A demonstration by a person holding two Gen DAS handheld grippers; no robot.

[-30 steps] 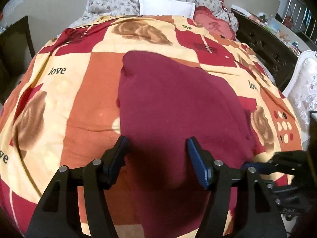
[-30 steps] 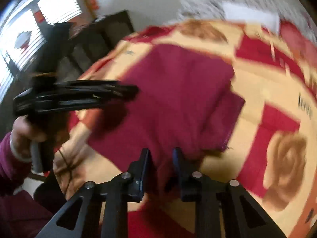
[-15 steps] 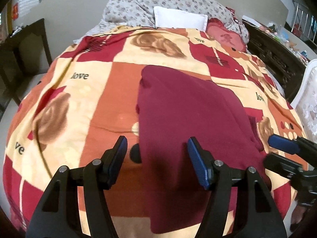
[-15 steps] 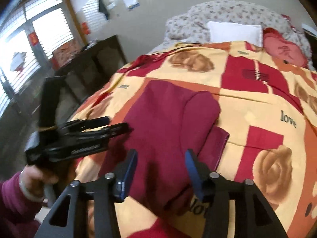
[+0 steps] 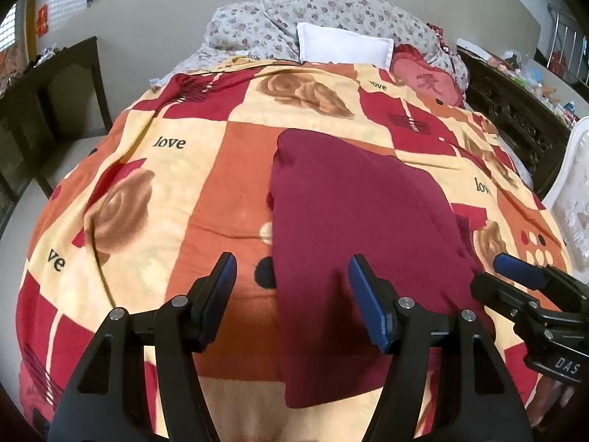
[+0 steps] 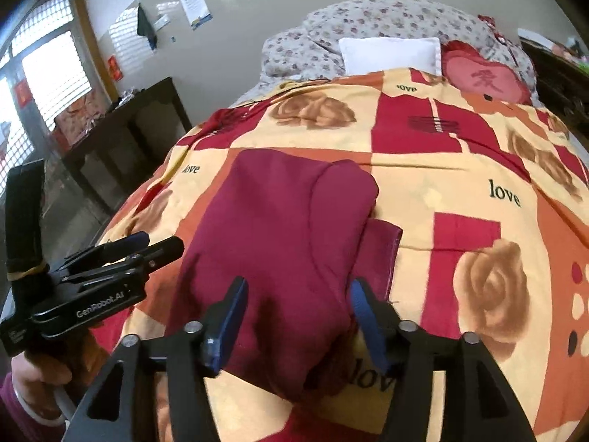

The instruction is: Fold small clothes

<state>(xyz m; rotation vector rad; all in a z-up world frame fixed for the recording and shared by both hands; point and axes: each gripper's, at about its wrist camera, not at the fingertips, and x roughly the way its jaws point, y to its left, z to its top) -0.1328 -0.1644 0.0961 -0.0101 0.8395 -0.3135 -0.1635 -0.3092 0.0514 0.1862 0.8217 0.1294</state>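
Note:
A dark red garment [image 5: 353,228] lies folded lengthwise on the patterned bedspread [image 5: 147,191]. It also shows in the right wrist view [image 6: 279,232], with a flap sticking out at its right side. My left gripper [image 5: 292,287] is open and empty above the garment's near left edge. My right gripper [image 6: 298,313] is open and empty above the garment's near end. Each gripper shows from the side in the other's view: the right gripper [image 5: 530,294] and the left gripper [image 6: 110,261].
A white pillow [image 5: 344,46], a floral quilt [image 5: 331,11] and a red heart cushion [image 5: 427,81] lie at the bed's head. A dark desk [image 5: 44,110] stands left of the bed. A dark carved headboard [image 5: 515,118] and a white chair [image 5: 570,191] stand on the right.
My right gripper opened and let go of the garment. Both grippers pulled back and rose from the bed. The garment lies still.

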